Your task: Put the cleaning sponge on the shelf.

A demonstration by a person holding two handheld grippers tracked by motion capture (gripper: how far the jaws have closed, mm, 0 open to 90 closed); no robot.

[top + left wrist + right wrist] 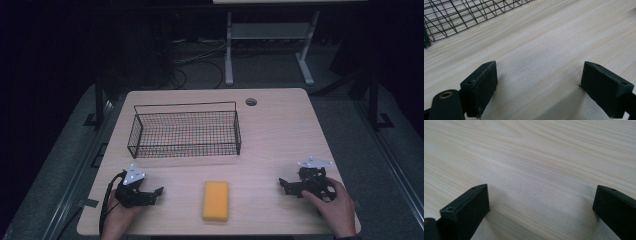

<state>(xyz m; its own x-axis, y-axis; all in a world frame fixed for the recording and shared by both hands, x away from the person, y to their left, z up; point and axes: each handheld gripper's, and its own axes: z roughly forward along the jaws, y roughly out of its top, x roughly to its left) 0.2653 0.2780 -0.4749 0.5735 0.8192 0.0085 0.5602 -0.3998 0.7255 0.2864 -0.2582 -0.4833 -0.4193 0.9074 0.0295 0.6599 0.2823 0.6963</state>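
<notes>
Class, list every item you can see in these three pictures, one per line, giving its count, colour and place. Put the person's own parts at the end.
Wire basket: one, black, empty, far left-centre of the table; a corner also shows top left in the left gripper view.
Sponge: one, orange-yellow, lying flat near the front edge, between the grippers.
Table: one, light wood grain, with a round grey cable hole near its far edge.
Second table frame: one, white, on the floor behind.
Cables: several, dark, on the floor behind.
Left gripper: one, black, front left, fingers spread.
Right gripper: one, black, front right, fingers spread.
Hands: two, left, right.
</notes>
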